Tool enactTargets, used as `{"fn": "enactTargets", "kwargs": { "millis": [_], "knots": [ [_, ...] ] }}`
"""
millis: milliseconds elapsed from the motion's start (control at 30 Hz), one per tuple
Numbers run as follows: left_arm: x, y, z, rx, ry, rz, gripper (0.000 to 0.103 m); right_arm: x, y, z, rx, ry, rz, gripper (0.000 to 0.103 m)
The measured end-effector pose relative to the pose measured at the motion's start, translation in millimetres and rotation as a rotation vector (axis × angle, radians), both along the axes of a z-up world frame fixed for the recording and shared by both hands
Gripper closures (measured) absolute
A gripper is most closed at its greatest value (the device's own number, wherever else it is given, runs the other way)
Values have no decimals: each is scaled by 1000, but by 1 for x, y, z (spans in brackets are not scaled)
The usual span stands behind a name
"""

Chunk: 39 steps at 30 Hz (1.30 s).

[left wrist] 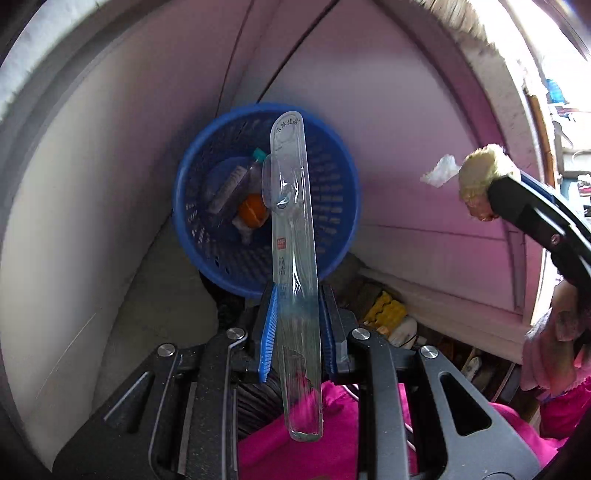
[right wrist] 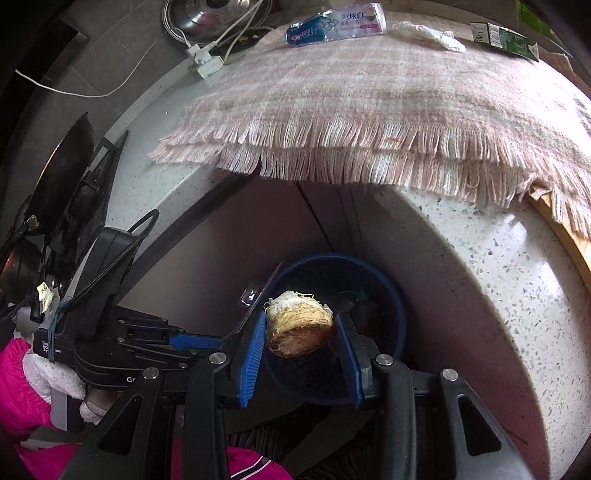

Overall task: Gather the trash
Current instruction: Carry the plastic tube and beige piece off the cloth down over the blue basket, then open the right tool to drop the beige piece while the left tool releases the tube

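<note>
left tongs [left wrist: 295,317]: closed on a clear plastic toothbrush package [left wrist: 293,266], gripped near its lower third, the long body standing upright between the blue pads. the package hangs directly over the blue basket [left wrist: 334,236] on the floor below and is not yet released.

right tongs [right wrist: 301,332]: closed on a yellowish fibrous lump [right wrist: 299,323], possibly food waste or a scrub pad; which one cannot be told. the lump is clamped between both pads and sits above the basket rim [right wrist: 395,295] in the right wrist view. from the left wrist view it appears off to the side of the basket, so its exact alignment is uncertain.

basket contents: already holds an orange item [left wrist: 253,210], a small bottle with a teal cap [left wrist: 258,155] and some pale wrapping. earlier collection is judged done.

further out, on the table: a fringed cloth [right wrist: 369,110] carries a toothpaste tube [right wrist: 334,24], a crumpled white tissue [right wrist: 428,33] and a green carton [right wrist: 509,42]. these remain uncollected.

assessment: task roughly midway. two items in hand await dropping; at least three pieces left on the table
</note>
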State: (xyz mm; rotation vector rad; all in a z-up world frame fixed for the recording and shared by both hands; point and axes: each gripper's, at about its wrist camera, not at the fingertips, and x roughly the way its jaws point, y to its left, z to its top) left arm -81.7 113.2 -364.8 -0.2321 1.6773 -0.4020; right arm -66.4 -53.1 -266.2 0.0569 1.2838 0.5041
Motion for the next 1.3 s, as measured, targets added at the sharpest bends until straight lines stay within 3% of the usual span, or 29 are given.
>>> {"fn": "enactTargets", "kwargs": {
  "millis": [467,800,933,1300],
  "knots": [
    [0,-1,-47,64,78,5,82,1,12,-47,-43,74,20,63],
    [3,0,-64,88,88,34,82,5,11,-62,-70,95,32,61],
    [7,-1,-63,96,72,35,62,5,10,-61,-71,93,27,61],
    [15,2,-49,98,45,46,62,8,5,-51,-55,83,19,61]
  ]
}}
